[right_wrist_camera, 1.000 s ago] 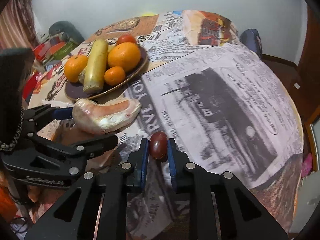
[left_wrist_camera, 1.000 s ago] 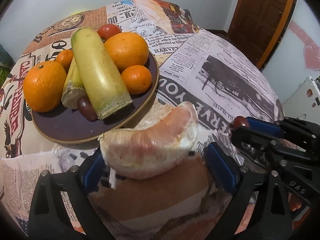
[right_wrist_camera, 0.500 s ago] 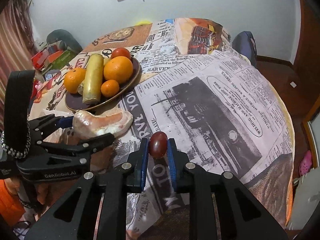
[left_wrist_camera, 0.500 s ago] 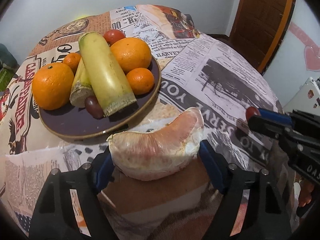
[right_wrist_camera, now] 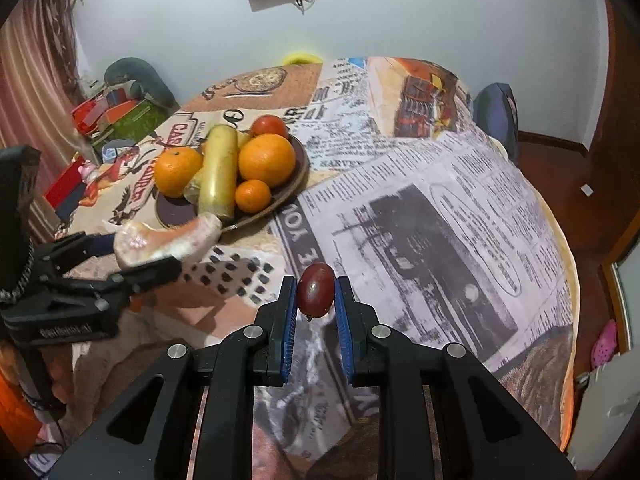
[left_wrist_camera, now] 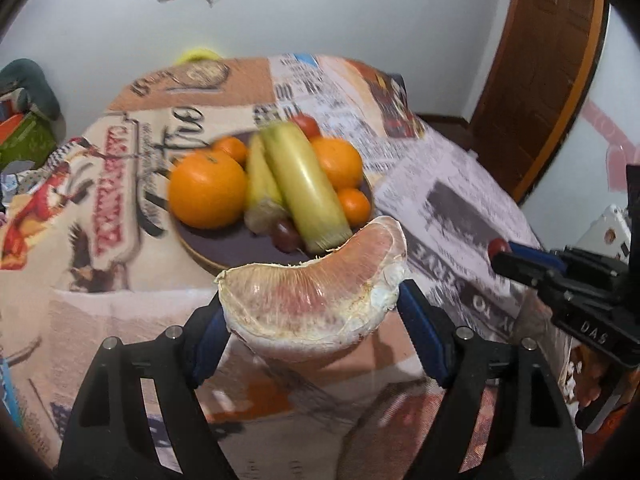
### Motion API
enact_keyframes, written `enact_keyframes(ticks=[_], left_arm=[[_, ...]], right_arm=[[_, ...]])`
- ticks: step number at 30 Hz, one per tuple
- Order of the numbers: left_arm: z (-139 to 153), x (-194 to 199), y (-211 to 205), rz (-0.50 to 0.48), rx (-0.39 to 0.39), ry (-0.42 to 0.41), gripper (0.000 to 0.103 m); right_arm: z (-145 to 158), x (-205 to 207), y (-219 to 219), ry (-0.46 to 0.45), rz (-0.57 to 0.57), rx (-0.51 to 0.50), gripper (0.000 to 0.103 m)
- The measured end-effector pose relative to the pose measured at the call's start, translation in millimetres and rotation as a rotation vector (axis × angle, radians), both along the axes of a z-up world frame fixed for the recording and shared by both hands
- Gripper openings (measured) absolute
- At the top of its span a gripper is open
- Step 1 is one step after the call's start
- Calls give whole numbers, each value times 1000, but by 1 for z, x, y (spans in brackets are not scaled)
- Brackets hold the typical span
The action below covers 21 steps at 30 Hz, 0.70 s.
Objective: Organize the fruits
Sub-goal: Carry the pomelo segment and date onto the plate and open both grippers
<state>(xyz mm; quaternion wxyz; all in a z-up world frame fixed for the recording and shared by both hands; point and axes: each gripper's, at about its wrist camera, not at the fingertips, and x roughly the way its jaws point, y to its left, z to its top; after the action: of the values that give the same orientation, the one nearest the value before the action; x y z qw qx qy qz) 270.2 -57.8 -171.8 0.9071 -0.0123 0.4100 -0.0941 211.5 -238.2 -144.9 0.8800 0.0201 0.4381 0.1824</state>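
Note:
My left gripper (left_wrist_camera: 316,312) is shut on a peeled pomelo wedge (left_wrist_camera: 316,292) and holds it above the table, just in front of the dark plate (left_wrist_camera: 236,250). The plate carries two big oranges (left_wrist_camera: 208,190), small mandarins, a long yellow-green fruit (left_wrist_camera: 304,184), a tomato and a dark grape. My right gripper (right_wrist_camera: 316,300) is shut on a dark red grape (right_wrist_camera: 316,289), held above the tablecloth to the right of the plate (right_wrist_camera: 294,184). The pomelo wedge also shows in the right wrist view (right_wrist_camera: 168,238).
The round table is covered with a newspaper-print cloth (right_wrist_camera: 420,208). A padded chair back (right_wrist_camera: 498,116) stands at the far right edge. Boxes and clutter (right_wrist_camera: 112,116) lie beyond the left edge. A wooden door (left_wrist_camera: 540,60) is at the right.
Both grippers have risen and pulled back from the plate, each still holding its fruit. The plate now looks smaller and farther away in both views.

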Motion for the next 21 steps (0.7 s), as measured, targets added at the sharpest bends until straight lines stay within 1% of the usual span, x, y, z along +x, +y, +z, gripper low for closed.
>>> enact_keyframes(ticks=[4,11,17,21], left_arm=[[19,4,17,37,8,-59,79],[38,25,40,87,16,-111,79],[41,51,50,118,21,-127,79],[38,71,55,146,11,-118,79]], right_arm=[[9,8,15,-25,23,6,17],[20,29,46,-75,70,6,17],[20,53,64,-89,93,12,17],[16,66,74,-89,98,19,17]])
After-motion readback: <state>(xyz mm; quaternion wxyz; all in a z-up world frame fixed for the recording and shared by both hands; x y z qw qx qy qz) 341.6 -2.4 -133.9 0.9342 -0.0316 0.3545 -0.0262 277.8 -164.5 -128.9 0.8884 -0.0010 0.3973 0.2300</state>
